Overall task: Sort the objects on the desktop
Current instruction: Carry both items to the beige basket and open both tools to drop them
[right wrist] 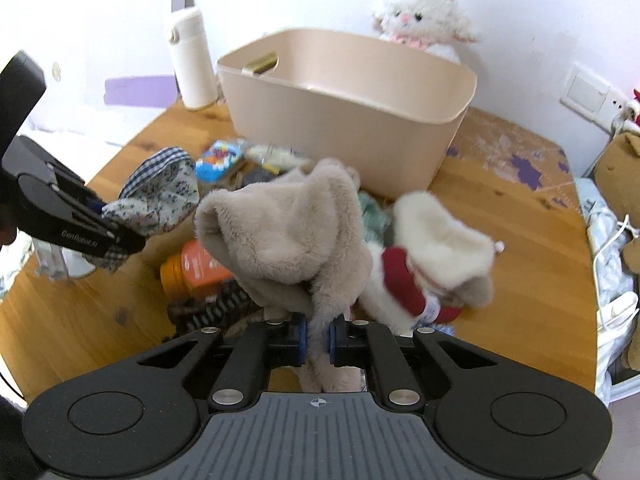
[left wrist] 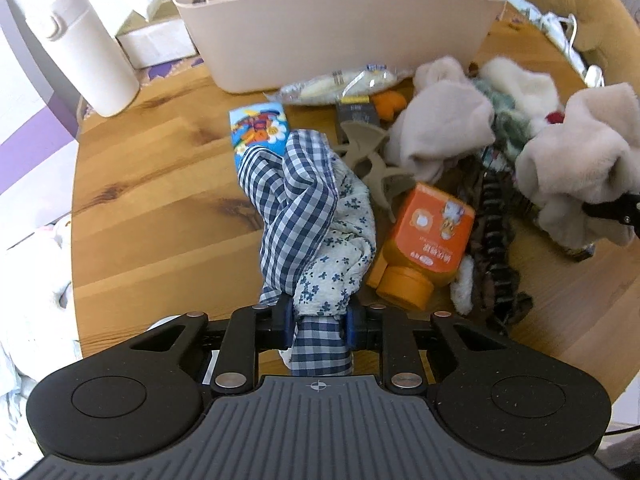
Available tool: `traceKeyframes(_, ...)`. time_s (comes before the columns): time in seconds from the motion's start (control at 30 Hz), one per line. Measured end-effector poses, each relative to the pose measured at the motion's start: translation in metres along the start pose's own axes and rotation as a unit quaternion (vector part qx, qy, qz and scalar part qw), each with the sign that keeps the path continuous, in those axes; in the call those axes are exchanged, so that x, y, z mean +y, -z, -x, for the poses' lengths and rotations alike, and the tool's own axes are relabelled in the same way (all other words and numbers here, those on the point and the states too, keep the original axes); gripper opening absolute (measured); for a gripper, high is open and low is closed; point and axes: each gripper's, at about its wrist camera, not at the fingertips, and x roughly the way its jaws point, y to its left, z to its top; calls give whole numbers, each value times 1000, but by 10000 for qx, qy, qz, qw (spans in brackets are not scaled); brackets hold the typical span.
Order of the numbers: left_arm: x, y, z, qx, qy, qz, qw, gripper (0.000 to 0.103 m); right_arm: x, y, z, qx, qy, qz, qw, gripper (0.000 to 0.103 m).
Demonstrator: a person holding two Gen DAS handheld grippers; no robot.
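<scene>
Black hand-held gripper (left wrist: 318,322), blue pads (left wrist: 286,322), silver screws

The left gripper (right wrist: 120,240) bears the white lettering "Genrobot.ai" along its black side. The orange bottle (left wrist: 428,236) carries a label with Chinese characters, too small to read.

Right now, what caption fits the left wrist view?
Left gripper lifts a checked cloth bundle above the cluttered wooden table, beige bin behind.
</scene>
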Motion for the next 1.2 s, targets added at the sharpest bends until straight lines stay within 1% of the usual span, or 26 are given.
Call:
traceKeyframes(0.17, 2, -9, 19, -220, -9, 114, 9997, 23, -5, -15, 5, -192, 66, 121, 9997, 10)
traceKeyframes(0.4, 5, -35, 42, -638, -48, 146, 9978, 23, -14, -40, 8, -457, 199, 327, 9982, 10)
traceKeyframes(0.43, 6, -38, 45, -695, -164, 251, 9971, 23, -16, -43, 10, -501, 219, 342, 9979, 10)
traceKeyframes(0.67, 11, -69, 60, -1075, -304, 112, 9937, 23, -31, -74, 11, -786, 422, 351, 9954, 10)
traceKeyframes(0.8, 16, -89, 65, -1254, -395, 52, 9913, 23, -39, -92, 10, -935, 505, 329, 9938, 10)
traceKeyframes(0.93, 17, -111, 66, -1419, -510, -83, 9885, 23, -48, -110, 2, -961, 636, 398, 9925, 10)
traceKeyframes(1.07, 17, -131, 63, -1594, -600, -176, 9852, 23, -59, -126, -9, -975, 699, 265, 9924, 10)
traceKeyframes(1.2, 18, -153, 50, -1580, -603, -218, 9854, 23, -69, -144, -23, -941, 698, 91, 9931, 10)
